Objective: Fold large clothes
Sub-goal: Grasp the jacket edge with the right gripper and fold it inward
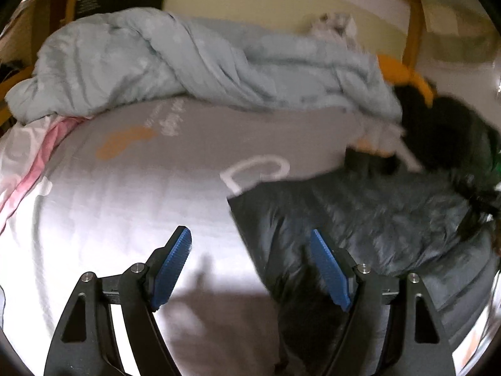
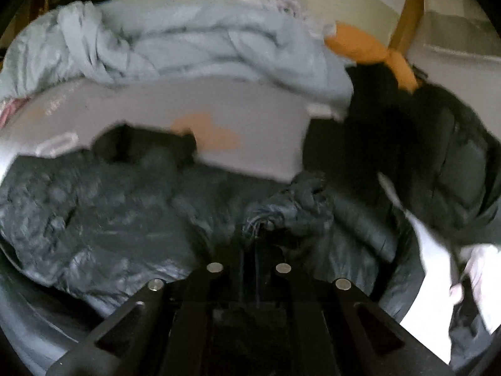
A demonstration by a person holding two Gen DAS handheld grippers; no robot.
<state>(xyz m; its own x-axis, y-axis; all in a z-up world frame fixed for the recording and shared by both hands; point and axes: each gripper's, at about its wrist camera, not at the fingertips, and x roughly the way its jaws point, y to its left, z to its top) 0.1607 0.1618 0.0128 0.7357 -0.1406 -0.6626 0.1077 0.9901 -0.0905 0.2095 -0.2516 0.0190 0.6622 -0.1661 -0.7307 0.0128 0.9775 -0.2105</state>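
A dark puffer jacket point(image 1: 369, 222) lies on the grey bed sheet point(image 1: 131, 194), spread to the right. My left gripper point(image 1: 250, 247) is open and empty above the jacket's left edge, its blue pads point(image 1: 328, 269) apart. In the right wrist view the jacket point(image 2: 103, 216) fills the lower half. My right gripper point(image 2: 260, 228) is shut on a bunched fold of the jacket; its fingertips are hidden in the fabric.
A crumpled pale blue duvet point(image 1: 194, 59) lies across the back of the bed. An orange pillow point(image 2: 369, 47) and more dark clothing point(image 2: 422, 144) sit at the right. A pink and white cloth point(image 1: 28, 163) lies at the left edge.
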